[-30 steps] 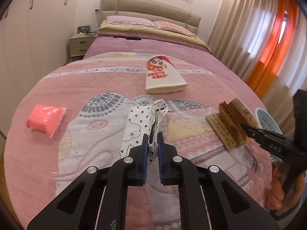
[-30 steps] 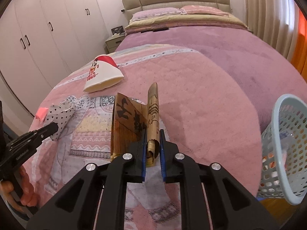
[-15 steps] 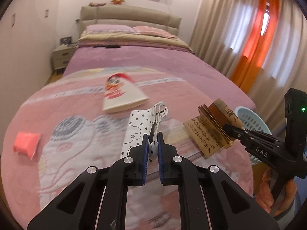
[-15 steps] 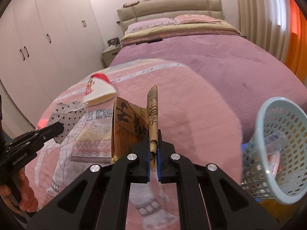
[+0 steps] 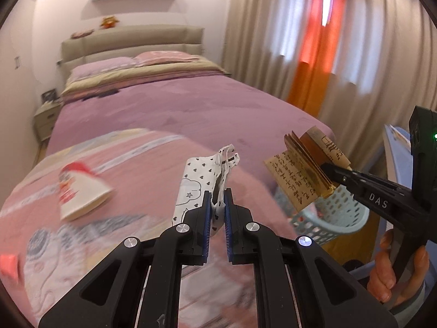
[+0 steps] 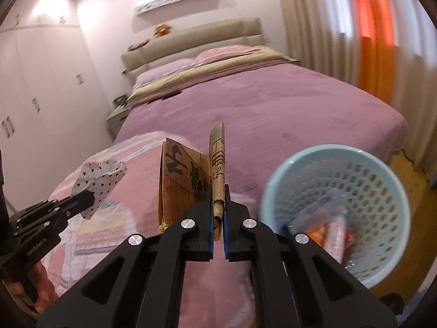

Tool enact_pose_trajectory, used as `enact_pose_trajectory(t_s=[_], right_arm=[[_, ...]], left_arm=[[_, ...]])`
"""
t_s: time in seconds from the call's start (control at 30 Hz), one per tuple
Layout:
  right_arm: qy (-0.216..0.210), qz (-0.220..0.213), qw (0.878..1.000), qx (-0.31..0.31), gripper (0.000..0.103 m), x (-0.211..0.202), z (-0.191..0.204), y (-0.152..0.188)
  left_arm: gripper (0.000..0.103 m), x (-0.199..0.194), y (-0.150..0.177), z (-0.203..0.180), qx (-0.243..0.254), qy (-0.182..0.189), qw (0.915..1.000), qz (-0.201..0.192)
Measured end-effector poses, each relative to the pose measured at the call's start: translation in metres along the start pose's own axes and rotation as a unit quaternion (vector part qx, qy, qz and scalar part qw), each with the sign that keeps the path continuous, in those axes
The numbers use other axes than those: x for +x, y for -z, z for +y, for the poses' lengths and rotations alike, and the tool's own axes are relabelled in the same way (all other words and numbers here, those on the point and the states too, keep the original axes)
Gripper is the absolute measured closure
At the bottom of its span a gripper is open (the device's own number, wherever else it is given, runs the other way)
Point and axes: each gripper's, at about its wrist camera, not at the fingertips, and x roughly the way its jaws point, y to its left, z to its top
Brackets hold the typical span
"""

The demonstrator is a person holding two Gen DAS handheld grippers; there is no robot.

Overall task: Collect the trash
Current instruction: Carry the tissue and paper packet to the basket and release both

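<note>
Paper cup (image 5: pixel 79 191) lies tipped on the bed (image 5: pixel 174 104) at far left. Left gripper (image 5: pixel 217 205), jaws clamped on a heart-print wrapper (image 5: pixel 196 180), holds it clear above the blanket. Right gripper (image 6: pixel 218 213), jaws pinched tight on a folded brown paper (image 6: pixel 188 180), sits just left of the pale blue basket (image 6: pixel 393 191) holding trash.

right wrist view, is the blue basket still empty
No. The light blue basket already holds some wrappers at its bottom, visible through its open top.
</note>
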Motion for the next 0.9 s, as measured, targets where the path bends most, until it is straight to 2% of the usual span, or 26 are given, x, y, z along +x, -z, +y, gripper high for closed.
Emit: enact_pose_trajectory(t_s=[0.23,0.47,0.67,0.83,0.9], right_arm=[[0.049,-0.005,0.997,0.062,0.099,-0.002,-0.059,-0.005],[0.115,0.006,0.986,0.117,0.099,0.007,-0.111,0.005],[0.138,0.033,0.976,0.166,0.099,0.021,-0.149,0.012],[0.148,0.052,0.97,0.187,0.099,0.033,-0.168,0.018],[0.15,0.061,0.969,0.184,0.096,0.037,-0.171,0.02]], left_arm=[[0.095,0.045,-0.008,-0.054,0.022,0.07,0.997,0.023],[0.096,0.086,-0.018,-0.099,0.045,0.104,0.9927,0.041],[0.095,0.128,-0.019,-0.123,0.049,0.125,0.9882,0.074],[0.095,0.169,-0.016,-0.123,-0.006,0.153,0.9809,0.12],[0.084,0.172,-0.013,-0.124,-0.009,0.167,0.9783,0.122]])
